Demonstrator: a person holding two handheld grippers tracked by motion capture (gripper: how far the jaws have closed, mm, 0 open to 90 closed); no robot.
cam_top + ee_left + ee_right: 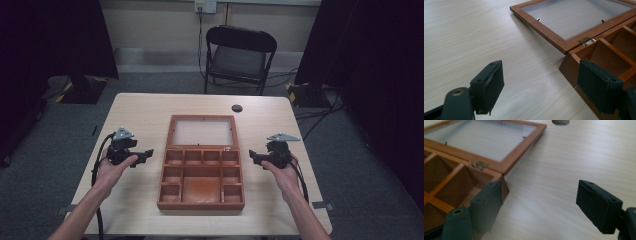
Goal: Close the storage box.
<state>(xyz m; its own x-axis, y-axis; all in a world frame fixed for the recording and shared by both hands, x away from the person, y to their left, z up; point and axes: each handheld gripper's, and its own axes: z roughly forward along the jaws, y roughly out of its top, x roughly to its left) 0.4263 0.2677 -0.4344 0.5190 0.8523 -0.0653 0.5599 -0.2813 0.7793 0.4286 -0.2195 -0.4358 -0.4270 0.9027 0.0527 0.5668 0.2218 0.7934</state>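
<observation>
Level above the desk (140,107), my left gripper (146,154) and right gripper (254,157) flank the wooden box (201,202), jaws apart, grasping nothing.

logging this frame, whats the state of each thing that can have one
brown wooden compartment box: open, compartments empty
glass-paned wooden lid: swung back, lying flat on the table
left gripper: open, nothing between its jaws
right gripper: open, nothing between its jaws
black folding chair: unfolded, unoccupied

Box (599,57) corner behind tool pad
</observation>
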